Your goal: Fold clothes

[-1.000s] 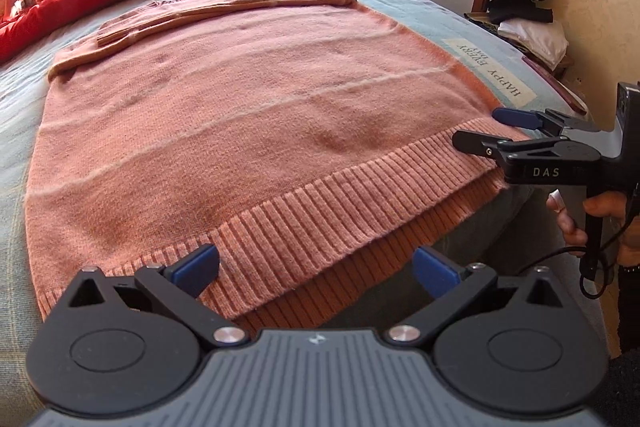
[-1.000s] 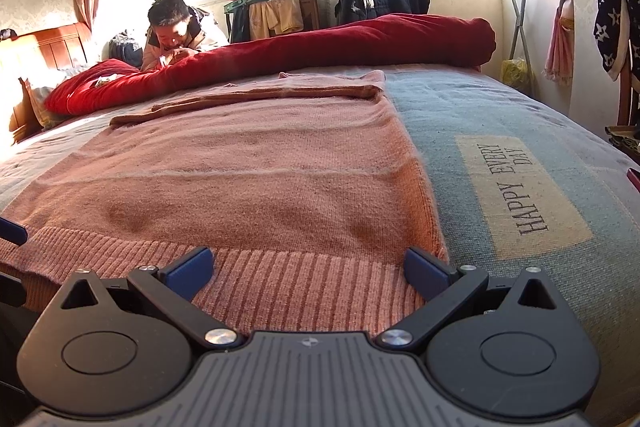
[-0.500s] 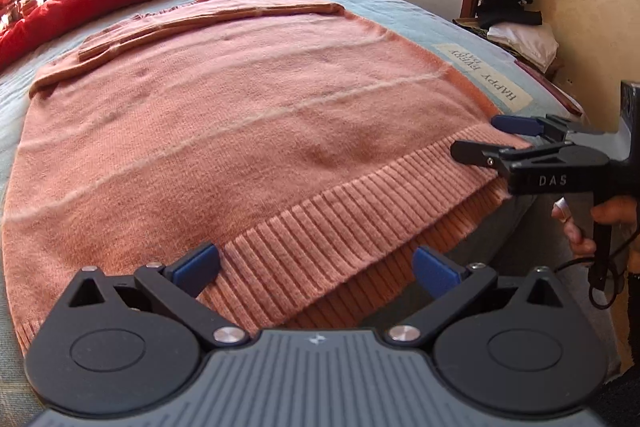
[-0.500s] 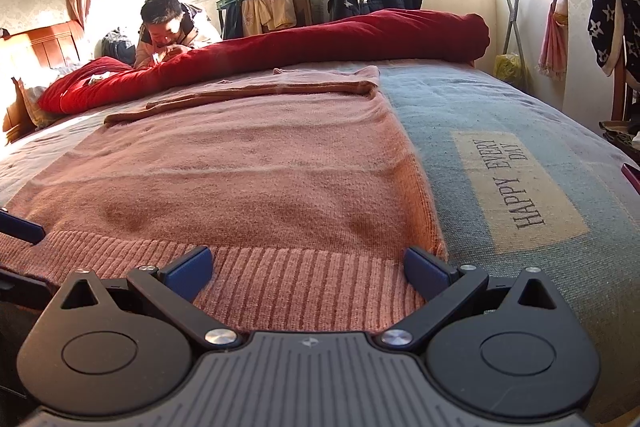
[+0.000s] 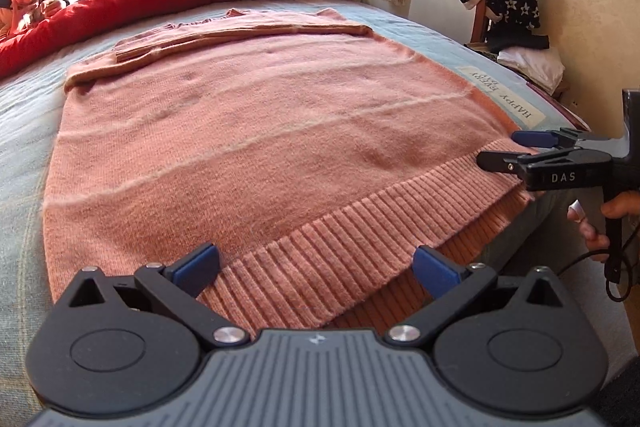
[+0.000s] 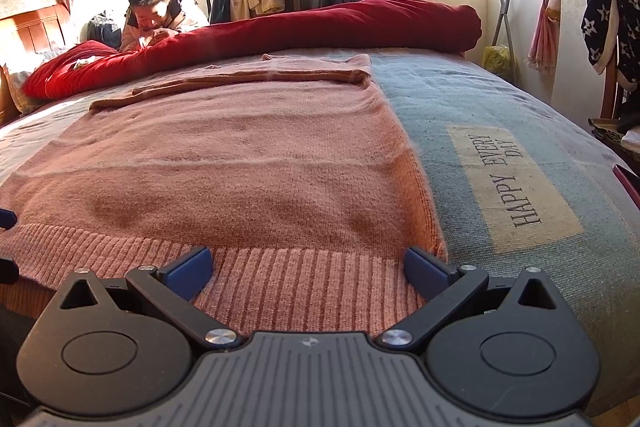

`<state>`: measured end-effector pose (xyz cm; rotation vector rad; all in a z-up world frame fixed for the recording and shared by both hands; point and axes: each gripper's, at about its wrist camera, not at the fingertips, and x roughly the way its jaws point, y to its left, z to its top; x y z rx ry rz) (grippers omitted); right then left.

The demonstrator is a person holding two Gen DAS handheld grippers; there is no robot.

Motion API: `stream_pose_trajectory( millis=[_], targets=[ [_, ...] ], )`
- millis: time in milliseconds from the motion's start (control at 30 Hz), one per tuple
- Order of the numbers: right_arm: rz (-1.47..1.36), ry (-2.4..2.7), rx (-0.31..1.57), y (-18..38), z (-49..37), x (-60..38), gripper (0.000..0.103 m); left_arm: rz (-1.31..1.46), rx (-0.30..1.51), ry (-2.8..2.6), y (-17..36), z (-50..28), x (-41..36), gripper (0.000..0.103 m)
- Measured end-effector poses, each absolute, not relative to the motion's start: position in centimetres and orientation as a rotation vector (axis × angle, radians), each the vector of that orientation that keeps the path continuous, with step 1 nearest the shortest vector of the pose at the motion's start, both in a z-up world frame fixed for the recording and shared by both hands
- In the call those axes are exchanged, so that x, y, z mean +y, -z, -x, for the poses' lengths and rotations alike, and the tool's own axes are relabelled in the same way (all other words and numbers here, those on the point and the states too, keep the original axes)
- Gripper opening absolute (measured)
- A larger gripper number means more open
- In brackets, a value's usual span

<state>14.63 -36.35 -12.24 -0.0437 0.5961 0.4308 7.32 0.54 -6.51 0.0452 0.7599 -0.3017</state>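
At the pink knitted sweater's [image 5: 256,147] ribbed hem [image 5: 344,251] on the bed [image 6: 500,107], the left gripper [image 5: 316,265] has edged forward, jaws spread, while the right gripper [image 6: 308,269], equally spread, stays at the hem's right corner, so the grab seems imminent.

Left gripper [image 5: 316,267]: fingers spread wide apart, blue pads facing each other, nothing between them; pointing forward and low.
Right gripper [image 6: 306,269]: fingers likewise wide apart and empty, level, pointing forward.
Right gripper from the left wrist view [image 5: 520,149]: seen side-on at the right edge, fingers apart, one blue pad above a black finger.
Right hand [image 5: 600,219]: wrapped round the handle below the gripper body, fingertips curled at the trigger.
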Motion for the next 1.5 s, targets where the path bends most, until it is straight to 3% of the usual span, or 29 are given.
stream_pose_trajectory(
  millis=[567, 733, 1500],
  targets=[
    [0.061, -0.415, 0.601, 12.2, -14.7, -35.9, 0.103, -0.049, 0.704, 0.288, 4.7, -7.5, 1.1, 0.102],
    [0.061, -0.418, 0.593, 12.2, -14.6, -36.0, 0.103, -0.036, 0.77, 0.3, 6.3, -8.7, 0.4, 0.102],
    [0.081, -0.424, 0.623, 10.8, -14.9, -35.6, 0.103, -0.058, 0.755, 0.271, 6.8, -8.4, 1.4, 0.102]
  ],
)
